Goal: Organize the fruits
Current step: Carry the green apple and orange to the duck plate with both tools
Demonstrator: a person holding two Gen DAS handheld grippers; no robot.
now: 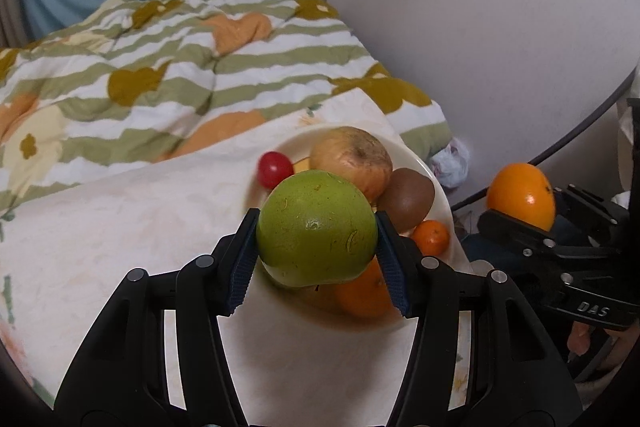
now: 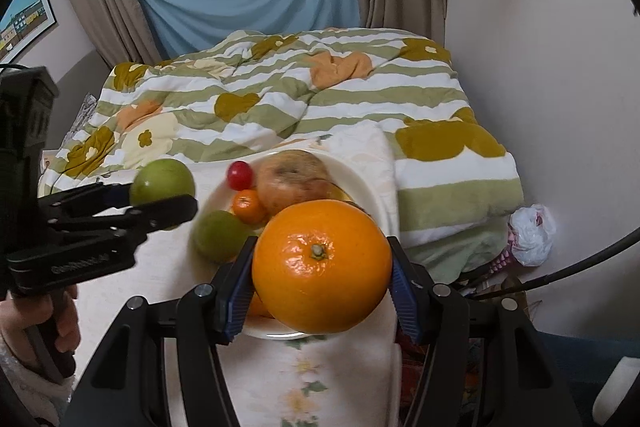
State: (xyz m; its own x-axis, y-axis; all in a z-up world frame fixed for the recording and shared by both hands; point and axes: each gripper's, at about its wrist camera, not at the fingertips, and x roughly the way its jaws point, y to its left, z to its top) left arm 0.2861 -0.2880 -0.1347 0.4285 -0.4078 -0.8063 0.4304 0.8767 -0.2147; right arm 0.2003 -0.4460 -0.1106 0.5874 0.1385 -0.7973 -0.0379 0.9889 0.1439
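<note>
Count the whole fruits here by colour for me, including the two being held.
Green: 2 (held green fruit, second green fruit)
Orange: 3 (held orange, mandarin, half-hidden orange)
Red: 1 (cherry tomato)
Brown: 1 (kiwi)
Yellowish: 1 (apple)
Total: 8

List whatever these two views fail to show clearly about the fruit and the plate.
- Left wrist view: the held green fruit hides the plate's middle and most of an orange.
- Right wrist view: the big orange covers the plate's near right; the kiwi is hidden.
- Right wrist view: a second green fruit is blurred.
- Yellow piece behind the cherry tomato: too little visible to identify.
</note>
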